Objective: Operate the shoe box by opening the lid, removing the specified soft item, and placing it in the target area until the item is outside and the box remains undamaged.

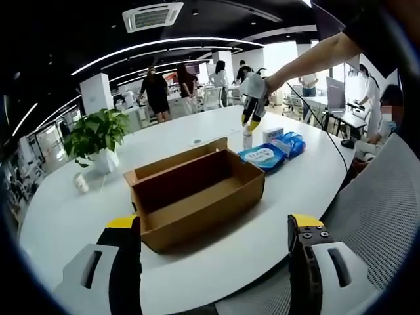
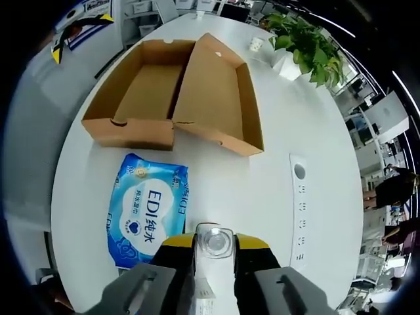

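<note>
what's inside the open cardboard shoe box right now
Nothing shows inside the shoe box: bare cardboard floor in both views. Its near wall hides a strip of floor in the left gripper view. The blue wipes pack lies outside.

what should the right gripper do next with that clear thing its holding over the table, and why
Probably lower the right gripper and set the small clear plastic bottle on the white table beside the blue wet-wipe pack. The brown cardboard shoe box already lies open and empty, and the jaws are closed on the bottle above bare table.
</note>
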`<act>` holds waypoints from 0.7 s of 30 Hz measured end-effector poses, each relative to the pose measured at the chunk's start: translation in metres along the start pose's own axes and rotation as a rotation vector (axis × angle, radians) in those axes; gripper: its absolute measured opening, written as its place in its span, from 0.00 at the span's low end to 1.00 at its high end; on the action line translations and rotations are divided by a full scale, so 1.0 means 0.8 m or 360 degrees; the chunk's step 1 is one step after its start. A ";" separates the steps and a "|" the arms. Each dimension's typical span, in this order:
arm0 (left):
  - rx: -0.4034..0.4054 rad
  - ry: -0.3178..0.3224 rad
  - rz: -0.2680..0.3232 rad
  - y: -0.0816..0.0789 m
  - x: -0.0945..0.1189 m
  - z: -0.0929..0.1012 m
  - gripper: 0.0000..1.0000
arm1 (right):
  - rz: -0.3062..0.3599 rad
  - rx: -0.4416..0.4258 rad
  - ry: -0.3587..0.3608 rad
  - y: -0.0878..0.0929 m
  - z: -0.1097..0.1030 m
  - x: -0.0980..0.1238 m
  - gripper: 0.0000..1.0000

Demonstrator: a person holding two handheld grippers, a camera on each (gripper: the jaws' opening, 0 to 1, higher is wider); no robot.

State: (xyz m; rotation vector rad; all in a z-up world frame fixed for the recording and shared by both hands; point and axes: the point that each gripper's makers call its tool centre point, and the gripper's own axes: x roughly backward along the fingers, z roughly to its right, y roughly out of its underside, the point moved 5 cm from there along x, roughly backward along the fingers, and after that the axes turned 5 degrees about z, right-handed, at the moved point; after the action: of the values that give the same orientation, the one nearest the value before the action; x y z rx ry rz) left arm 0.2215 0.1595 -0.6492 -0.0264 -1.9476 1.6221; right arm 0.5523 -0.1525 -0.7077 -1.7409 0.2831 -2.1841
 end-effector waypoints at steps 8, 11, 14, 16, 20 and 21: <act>0.0005 -0.0004 -0.0001 0.000 0.001 -0.001 0.96 | 0.0007 -0.0018 0.0010 -0.001 0.001 0.003 0.18; 0.0004 -0.0008 0.0000 0.000 0.001 -0.001 0.95 | 0.0009 -0.0021 0.0014 -0.002 0.001 0.005 0.18; 0.0010 -0.0014 -0.0001 0.000 0.001 -0.001 0.95 | 0.0011 -0.0027 0.0010 -0.003 -0.001 0.006 0.19; 0.0015 -0.0017 0.0002 -0.001 0.001 -0.002 0.95 | 0.0010 -0.0029 0.0014 -0.004 -0.001 0.007 0.19; 0.0037 -0.0026 -0.0010 0.000 0.002 -0.002 0.93 | 0.0014 -0.0044 0.0023 -0.005 -0.001 0.009 0.20; 0.0049 -0.0027 -0.0013 0.000 0.002 -0.003 0.92 | 0.0016 -0.0047 0.0024 -0.005 -0.001 0.009 0.20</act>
State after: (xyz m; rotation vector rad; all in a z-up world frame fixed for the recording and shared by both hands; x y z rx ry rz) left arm 0.2211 0.1622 -0.6484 0.0077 -1.9325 1.6518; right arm 0.5495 -0.1513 -0.6998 -1.7358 0.3290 -2.1973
